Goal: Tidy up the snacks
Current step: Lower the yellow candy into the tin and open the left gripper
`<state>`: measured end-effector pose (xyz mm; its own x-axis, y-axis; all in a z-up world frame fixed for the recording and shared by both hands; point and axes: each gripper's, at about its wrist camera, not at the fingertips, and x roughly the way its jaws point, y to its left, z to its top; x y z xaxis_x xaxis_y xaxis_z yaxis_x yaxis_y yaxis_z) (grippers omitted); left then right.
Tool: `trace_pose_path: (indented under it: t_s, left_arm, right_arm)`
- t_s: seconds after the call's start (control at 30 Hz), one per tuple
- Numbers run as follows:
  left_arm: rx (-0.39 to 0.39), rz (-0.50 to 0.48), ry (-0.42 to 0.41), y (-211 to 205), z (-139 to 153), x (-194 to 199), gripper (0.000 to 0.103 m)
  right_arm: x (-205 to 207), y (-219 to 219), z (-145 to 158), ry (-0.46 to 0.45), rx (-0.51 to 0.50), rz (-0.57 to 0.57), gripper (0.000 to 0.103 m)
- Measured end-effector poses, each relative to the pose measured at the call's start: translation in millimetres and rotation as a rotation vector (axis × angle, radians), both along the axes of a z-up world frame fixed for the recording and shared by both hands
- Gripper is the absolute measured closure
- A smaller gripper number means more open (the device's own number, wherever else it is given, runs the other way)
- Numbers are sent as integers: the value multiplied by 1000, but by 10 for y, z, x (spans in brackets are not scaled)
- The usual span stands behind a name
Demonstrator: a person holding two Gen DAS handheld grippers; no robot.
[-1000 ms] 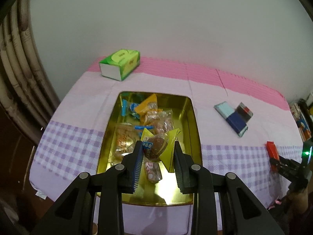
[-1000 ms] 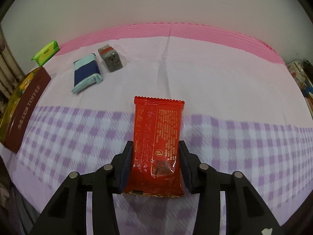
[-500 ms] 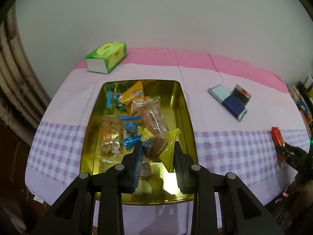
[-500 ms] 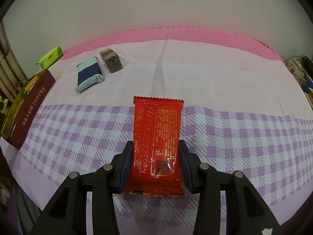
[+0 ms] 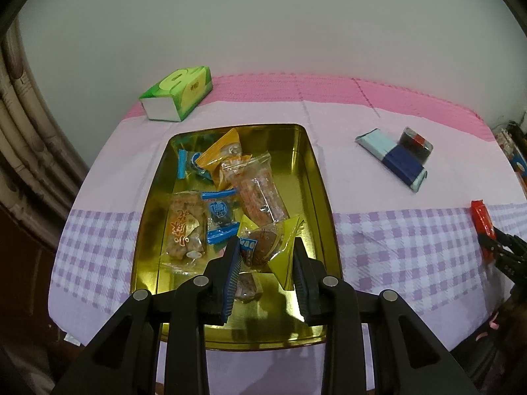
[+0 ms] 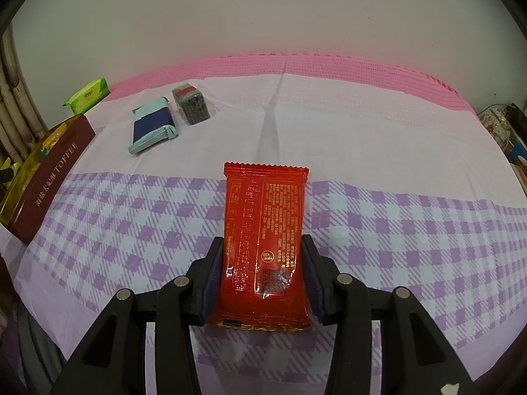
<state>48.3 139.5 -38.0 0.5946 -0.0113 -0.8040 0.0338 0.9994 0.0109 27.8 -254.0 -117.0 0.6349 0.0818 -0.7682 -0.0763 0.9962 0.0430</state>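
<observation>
Left gripper (image 5: 266, 256) apparently clamped; right gripper (image 6: 262, 276) closed, level.

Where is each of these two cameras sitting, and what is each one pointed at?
Left wrist: behind the left gripper, looking down into the gold tin; its fingers pinch a yellow-wrapped snack.
Right wrist: behind the right gripper, looking across the checked tablecloth; its fingers flank a red packet.
Shared: the tin, blue packet, dark packet, green tissue pack.

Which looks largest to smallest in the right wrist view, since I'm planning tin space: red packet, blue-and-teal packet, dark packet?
1. red packet, though nearness to the camera inflates it
2. blue-and-teal packet
3. dark packet
</observation>
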Motion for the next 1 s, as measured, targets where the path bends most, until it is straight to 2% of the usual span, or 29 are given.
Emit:
trace_pose_path:
  t_s: [0.53,0.63,1.0]
  left_arm:
    - [33,-1,20,-34,-63,30,70]
    - [32,0,31,-30,-75,35,66]
    - [54,17,32,-4,-67,42,63]
  right_arm:
    - [-1,12,2,-4,5,0,60]
    - [-7,-1,0,-4,7,0,60]
    - [12,26,6,-5,8,-2,60]
